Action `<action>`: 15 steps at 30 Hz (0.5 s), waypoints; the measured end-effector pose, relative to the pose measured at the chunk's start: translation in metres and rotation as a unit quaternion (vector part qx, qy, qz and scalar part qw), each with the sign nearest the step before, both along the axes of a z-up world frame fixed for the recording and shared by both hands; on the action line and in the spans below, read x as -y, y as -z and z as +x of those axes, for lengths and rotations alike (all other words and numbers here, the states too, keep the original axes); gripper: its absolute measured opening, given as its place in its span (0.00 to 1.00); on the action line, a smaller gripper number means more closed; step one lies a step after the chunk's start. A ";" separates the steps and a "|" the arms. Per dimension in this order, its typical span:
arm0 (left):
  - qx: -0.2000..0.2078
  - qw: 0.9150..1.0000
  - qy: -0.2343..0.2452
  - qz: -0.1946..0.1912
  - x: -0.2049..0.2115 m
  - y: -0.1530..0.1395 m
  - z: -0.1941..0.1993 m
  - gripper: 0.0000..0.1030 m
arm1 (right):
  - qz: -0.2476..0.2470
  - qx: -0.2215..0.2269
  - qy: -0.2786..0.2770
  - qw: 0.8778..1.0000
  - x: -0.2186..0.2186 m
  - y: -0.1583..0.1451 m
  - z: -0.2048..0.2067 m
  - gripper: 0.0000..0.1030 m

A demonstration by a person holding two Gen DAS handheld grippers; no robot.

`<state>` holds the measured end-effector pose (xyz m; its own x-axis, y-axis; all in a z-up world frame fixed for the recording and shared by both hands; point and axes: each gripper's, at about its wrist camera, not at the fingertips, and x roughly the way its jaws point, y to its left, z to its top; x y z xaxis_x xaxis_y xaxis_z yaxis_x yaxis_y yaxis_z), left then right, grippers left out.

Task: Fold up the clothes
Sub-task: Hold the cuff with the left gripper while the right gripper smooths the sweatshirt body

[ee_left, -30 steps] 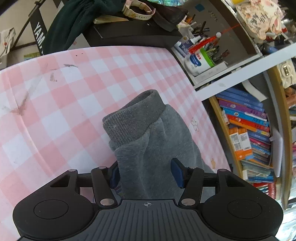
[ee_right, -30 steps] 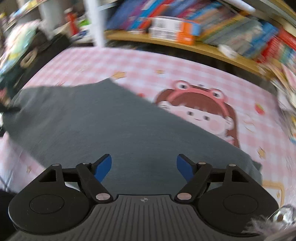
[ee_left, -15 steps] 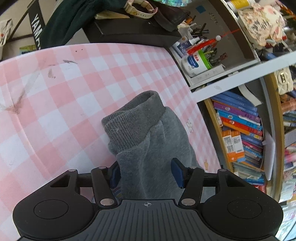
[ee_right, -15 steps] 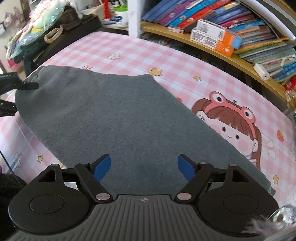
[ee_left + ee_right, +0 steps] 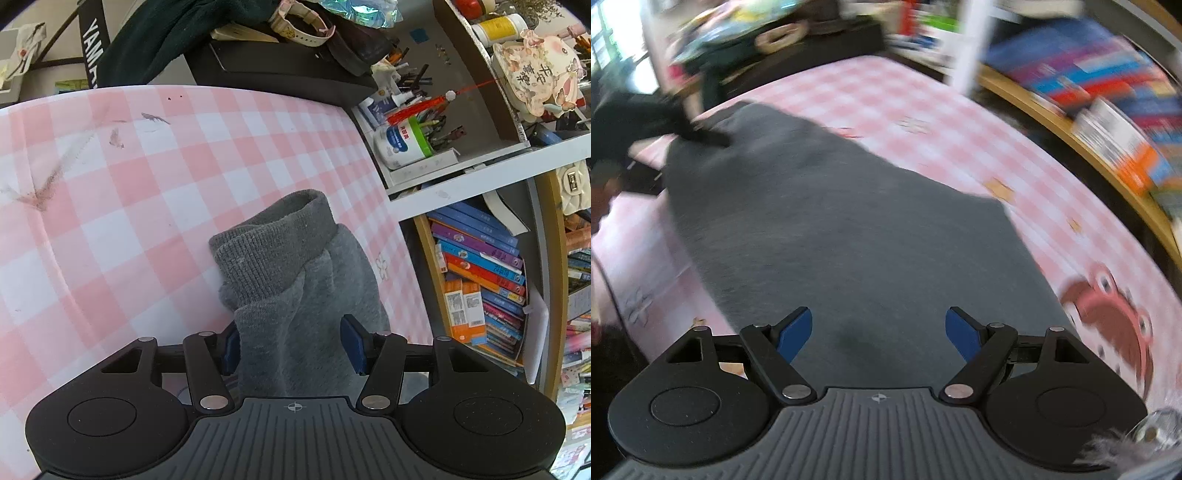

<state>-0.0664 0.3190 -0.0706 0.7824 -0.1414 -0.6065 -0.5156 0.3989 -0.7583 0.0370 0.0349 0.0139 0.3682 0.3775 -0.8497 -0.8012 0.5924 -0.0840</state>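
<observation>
While a bunched grey garment [image 5: 295, 280] is gripped in the left claw [image 5: 291, 343] on the pink checked desk [image 5: 110, 192], the right claw [image 5: 879, 334] is held open above it; cloth could be dragged crooked.

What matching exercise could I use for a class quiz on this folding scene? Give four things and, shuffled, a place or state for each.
Things:
1. grey knit garment's ribbed cuff
2. left gripper
3. right gripper
4. white plastic jar with green lid

Places or states:
A. on the shelf
B. open above flat grey cloth
C. lying on the pink checked cloth
D. jaws either side of bunched grey fabric

Pairs: 1-C, 2-D, 3-B, 4-A
</observation>
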 end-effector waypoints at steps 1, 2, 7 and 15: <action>0.001 1.000 0.000 -0.001 0.000 0.000 0.000 0.53 | -0.004 0.005 -0.020 1.000 -0.007 0.002 -0.003 0.76; 0.001 1.000 0.000 -0.001 0.000 0.000 0.000 0.53 | -0.007 0.010 -0.038 0.999 -0.014 0.003 -0.006 0.76; 0.005 1.000 -0.003 -0.006 -0.001 0.001 -0.001 0.53 | -0.020 0.022 -0.100 0.995 -0.040 0.014 -0.017 0.75; 0.003 1.000 -0.020 -0.022 -0.002 0.004 0.001 0.42 | -0.032 -0.016 -0.088 0.995 -0.045 0.032 -0.008 0.78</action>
<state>-0.0656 0.3211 -0.0742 0.7913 -0.1360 -0.5961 -0.5264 0.3441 -0.7775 0.0292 0.0801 -0.0176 0.2731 0.3779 -0.8847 -0.8952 0.4365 -0.0899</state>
